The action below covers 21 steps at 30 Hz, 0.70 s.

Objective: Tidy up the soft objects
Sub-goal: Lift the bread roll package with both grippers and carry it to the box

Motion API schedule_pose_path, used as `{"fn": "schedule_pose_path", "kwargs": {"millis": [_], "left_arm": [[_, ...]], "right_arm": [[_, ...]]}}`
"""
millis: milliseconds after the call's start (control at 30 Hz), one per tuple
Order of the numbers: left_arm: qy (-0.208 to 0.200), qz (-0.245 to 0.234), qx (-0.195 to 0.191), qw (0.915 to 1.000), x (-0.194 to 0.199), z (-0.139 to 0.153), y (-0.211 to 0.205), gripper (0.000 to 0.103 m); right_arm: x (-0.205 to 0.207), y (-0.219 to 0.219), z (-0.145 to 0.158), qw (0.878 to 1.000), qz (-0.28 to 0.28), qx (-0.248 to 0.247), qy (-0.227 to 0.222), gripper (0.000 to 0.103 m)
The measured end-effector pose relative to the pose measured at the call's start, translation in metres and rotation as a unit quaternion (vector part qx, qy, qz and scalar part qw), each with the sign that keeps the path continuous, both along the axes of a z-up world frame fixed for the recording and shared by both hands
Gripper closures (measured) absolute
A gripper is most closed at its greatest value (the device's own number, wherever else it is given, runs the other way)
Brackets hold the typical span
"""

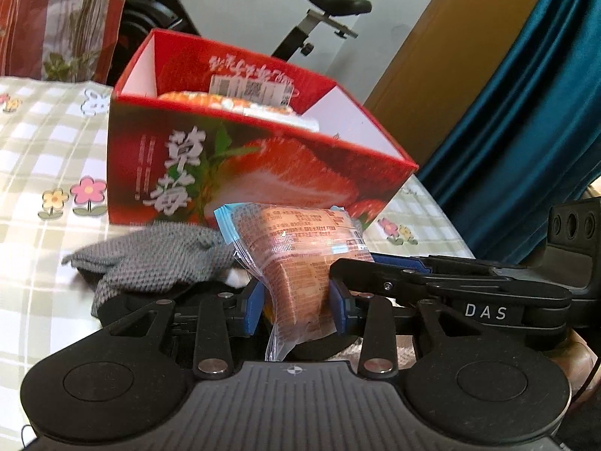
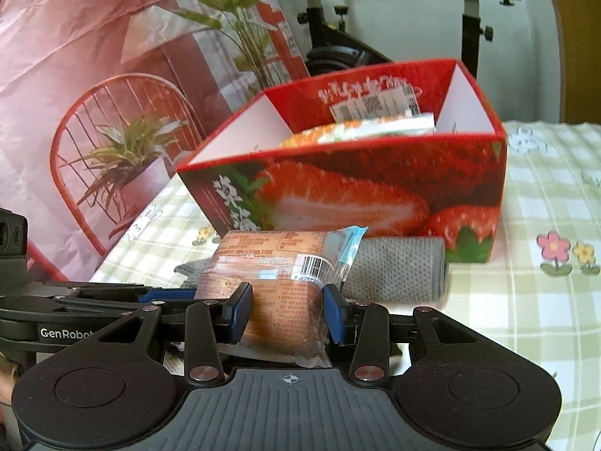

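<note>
left wrist view showed my left gripper (image 1: 296, 297) pinching a clear-wrapped bread packet (image 1: 300, 259) between its blue pads, the packet standing upright with its blue crimped edge at the top. my right gripper (image 1: 379, 263) reached in from the right at the same packet. right wrist view showed that gripper (image 2: 287, 310) pinching the packet (image 2: 278, 282) too, its pads pressed into the wrapper on both sides. behind the packet lay a grey knitted cloth (image 2: 394, 267) on the checked tablecloth (image 2: 526, 319) with flower prints. beyond the cloth stood the open red strawberry box (image 2: 357, 195), with an orange and white packet (image 2: 360, 129) already inside it. an exercise bike (image 1: 330, 11) stood behind the box.
</note>
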<state>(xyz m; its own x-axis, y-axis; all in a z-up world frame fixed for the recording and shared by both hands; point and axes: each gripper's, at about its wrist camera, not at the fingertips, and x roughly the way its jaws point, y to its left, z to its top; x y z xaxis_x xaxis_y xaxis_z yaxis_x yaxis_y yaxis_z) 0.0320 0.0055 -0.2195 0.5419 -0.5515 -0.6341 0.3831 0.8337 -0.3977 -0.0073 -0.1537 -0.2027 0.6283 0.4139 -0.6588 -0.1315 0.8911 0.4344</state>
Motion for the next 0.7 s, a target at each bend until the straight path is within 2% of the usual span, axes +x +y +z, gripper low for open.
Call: {"fn": "schedule_pose_path", "kwargs": {"millis": [700], "left_arm": [[-0.042, -0.011, 0.002, 0.999, 0.0, 0.022, 0.0, 0.065]], "right_arm": [[-0.001, -0.002, 0.028, 0.999, -0.002, -0.01, -0.034, 0.065]]}}
